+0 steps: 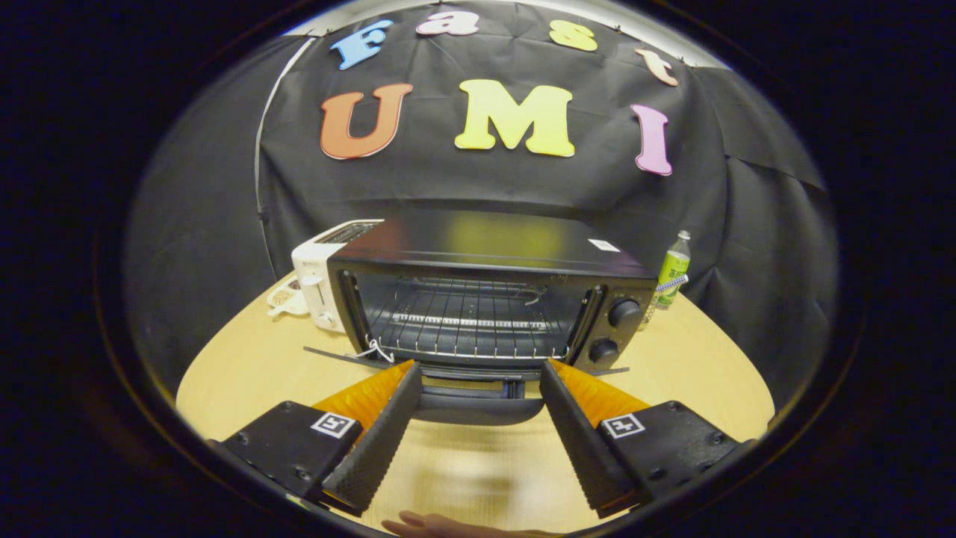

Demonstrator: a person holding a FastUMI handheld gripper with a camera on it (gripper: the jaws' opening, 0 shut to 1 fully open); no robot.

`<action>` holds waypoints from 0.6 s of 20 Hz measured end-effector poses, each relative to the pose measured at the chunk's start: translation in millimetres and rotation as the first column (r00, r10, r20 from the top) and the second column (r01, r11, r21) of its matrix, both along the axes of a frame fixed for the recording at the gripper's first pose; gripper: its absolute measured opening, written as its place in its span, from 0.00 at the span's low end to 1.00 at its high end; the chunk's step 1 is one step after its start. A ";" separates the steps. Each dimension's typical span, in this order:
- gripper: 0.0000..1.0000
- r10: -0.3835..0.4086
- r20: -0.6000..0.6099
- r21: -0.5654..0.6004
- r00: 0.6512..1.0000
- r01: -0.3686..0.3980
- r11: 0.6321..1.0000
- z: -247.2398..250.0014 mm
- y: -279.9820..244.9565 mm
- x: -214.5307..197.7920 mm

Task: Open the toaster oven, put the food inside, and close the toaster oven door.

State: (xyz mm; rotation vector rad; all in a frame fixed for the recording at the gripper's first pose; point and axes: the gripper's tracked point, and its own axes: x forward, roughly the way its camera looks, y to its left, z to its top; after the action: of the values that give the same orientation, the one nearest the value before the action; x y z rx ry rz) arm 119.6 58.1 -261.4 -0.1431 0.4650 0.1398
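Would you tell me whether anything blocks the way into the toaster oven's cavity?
Nothing visible does. The door hangs fully down between the open gripper fingers, and the toaster oven shows a bare wire rack.

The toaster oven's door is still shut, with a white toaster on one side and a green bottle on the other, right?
Not quite: the gripper view shows the toaster oven with its door dropped open, rack bare. The white toaster and green bottle do flank it. The claw is open, holding nothing.

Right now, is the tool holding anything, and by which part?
Nothing is held. The tool is open, with the handle of the lowered toaster oven door lying between its fingers, not pressed by them.
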 end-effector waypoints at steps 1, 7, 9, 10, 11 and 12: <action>1.00 0.002 -0.001 -0.002 1.000 -0.002 1.000 -5.0 -1.0 -3.9; 1.00 -0.005 -0.039 -0.001 0.999 0.005 1.000 -35.8 -10.5 -29.3; 1.00 -0.004 -0.067 -0.012 0.998 0.003 1.000 -49.3 -11.9 -36.6; 1.00 -0.002 -0.072 -0.018 0.997 0.001 1.000 -53.6 -12.9 -39.3; 1.00 -0.003 -0.067 -0.016 0.998 0.002 1.000 -56.4 -12.4 -41.2; 1.00 -0.003 -0.064 -0.017 0.998 0.002 1.000 -58.4 -12.7 -42.2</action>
State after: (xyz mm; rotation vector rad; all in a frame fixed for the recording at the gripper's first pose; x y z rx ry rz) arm 77.4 45.4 -319.8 -0.1552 0.5304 0.1381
